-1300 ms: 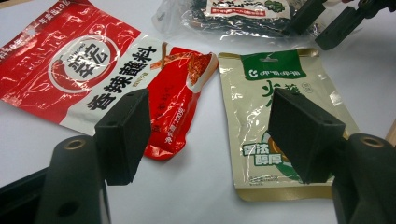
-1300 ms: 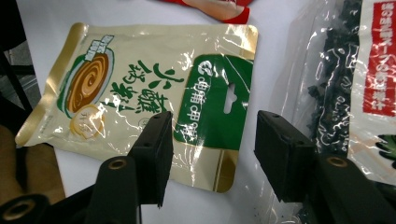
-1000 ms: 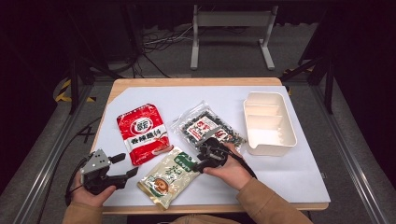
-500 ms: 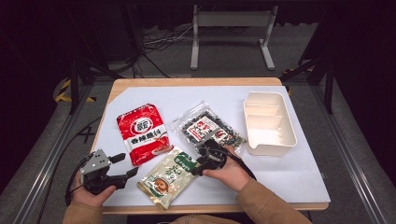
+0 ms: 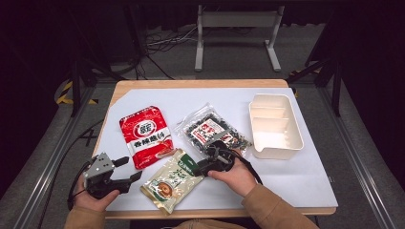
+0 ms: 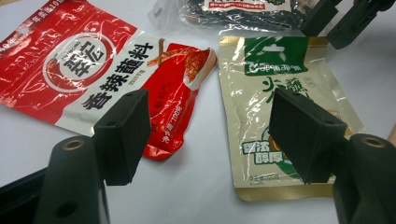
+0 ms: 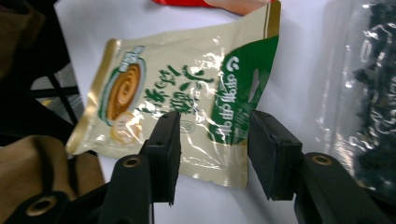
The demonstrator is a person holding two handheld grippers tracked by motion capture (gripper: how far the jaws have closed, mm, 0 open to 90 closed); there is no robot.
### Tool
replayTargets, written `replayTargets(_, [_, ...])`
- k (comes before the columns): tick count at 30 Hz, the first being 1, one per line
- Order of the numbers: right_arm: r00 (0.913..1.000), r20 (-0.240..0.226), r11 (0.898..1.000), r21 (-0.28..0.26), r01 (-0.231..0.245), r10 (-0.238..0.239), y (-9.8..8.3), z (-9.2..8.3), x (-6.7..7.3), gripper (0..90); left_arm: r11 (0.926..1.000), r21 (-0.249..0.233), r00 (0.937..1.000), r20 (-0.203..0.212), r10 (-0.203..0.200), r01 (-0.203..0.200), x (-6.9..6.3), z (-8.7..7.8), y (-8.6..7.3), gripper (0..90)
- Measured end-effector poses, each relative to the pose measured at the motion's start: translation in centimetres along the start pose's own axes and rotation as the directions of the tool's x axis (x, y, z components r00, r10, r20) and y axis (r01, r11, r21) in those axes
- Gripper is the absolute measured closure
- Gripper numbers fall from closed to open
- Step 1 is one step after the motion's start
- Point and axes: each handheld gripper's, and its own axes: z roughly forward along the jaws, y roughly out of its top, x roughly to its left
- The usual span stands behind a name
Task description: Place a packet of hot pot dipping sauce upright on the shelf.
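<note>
A beige and green pouch [image 5: 172, 181] lies flat near the table's front edge. My right gripper [image 5: 200, 167] hovers at its green top end. Its jaws have just been closing but still stand apart [image 7: 212, 149], and the pouch [image 7: 177, 88] lies below them, unpressed. My left gripper [image 5: 129, 169] rests at the front left, open and empty [image 6: 210, 135], facing the red pouch [image 6: 79, 70] and the beige pouch [image 6: 261, 93]. The right gripper [image 6: 336, 18] is at the top right of the left gripper view.
A red pouch [image 5: 145, 136] lies left of centre. A clear bag of dark pieces [image 5: 212, 130] sits behind my right hand. A white divided tray [image 5: 274, 125] stands empty at the right. Beyond the table's far edge are a white metal stand and cables.
Both hands keep their places. The right gripper's jaws look a little narrower over the beige pouch's top end.
</note>
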Motion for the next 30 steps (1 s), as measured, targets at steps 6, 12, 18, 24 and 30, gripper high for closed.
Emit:
replayTargets(6, [0.9998,-0.009,0.999,0.029,0.019,-0.019,-0.1,0.9,0.5,54.8,1.0,-0.001,1.0,0.001,-0.002,0.002,0.0,0.0,0.0,30.2])
replayTargets(12, [0.999,0.022,0.997,0.068,0.037,-0.039,-0.3,2.0,0.5,56.8,1.0,0.001,1.0,-0.001,0.005,-0.005,0.0,0.0,0.0,30.2])
replayTargets(18, [0.997,0.048,0.995,0.081,0.057,-0.061,-0.3,2.5,0.4,65.8,1.0,0.002,1.0,0.003,-0.001,0.001,-0.1,0.1,0.0,30.0])
replayTargets(24, [0.9909,0.09,0.991,0.1,0.091,-0.1,-0.3,3.0,0.4,80.1,1.0,0.003,1.0,0.002,-0.001,0.001,0.0,0.1,0.0,29.7])
replayTargets(30, [0.9843,0.108,0.985,0.114,0.127,-0.14,-0.2,3.0,0.4,89.4,1.0,0.001,1.0,0.0,-0.002,0.002,-0.1,0.1,0.0,29.6])
